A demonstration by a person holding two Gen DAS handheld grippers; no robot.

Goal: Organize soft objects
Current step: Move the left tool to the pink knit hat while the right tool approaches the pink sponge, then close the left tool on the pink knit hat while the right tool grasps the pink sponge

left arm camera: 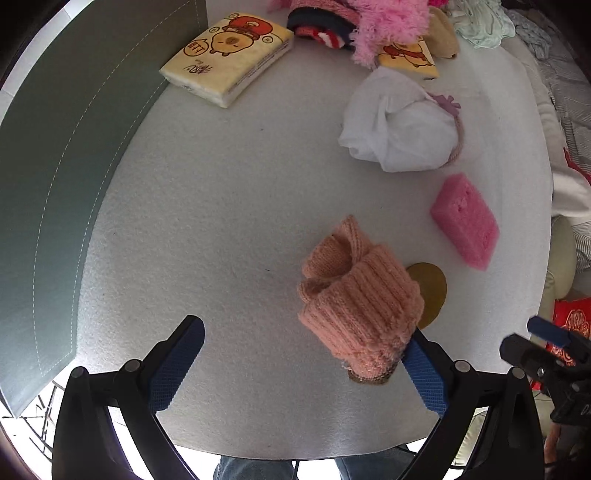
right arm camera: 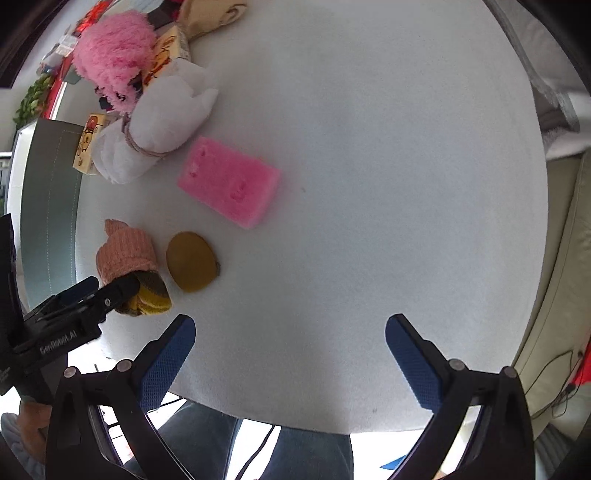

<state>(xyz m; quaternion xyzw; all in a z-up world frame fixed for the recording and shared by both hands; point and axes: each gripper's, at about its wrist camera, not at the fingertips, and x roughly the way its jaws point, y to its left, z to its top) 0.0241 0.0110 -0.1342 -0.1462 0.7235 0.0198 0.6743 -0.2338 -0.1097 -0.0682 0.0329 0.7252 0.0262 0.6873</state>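
A peach knitted piece (left arm camera: 354, 299) lies on the white table (left arm camera: 221, 221), touching the right finger of my open left gripper (left arm camera: 306, 347); it also shows in the right wrist view (right arm camera: 125, 254). A mustard round pad (left arm camera: 428, 291) lies just behind it, also in the right wrist view (right arm camera: 192, 262). A pink sponge (left arm camera: 465, 221) and a white cloth bundle (left arm camera: 399, 122) lie further right. My right gripper (right arm camera: 291, 343) is open and empty above bare table; the sponge (right arm camera: 229, 181) is ahead to its left.
A yellow tissue pack (left arm camera: 229, 55), a fluffy pink toy (left arm camera: 384, 26), striped knitwear (left arm camera: 321, 26) and clothes crowd the far edge. A grey-green mat (left arm camera: 66, 166) covers the table's left side. The table's near edge (left arm camera: 295, 454) is close.
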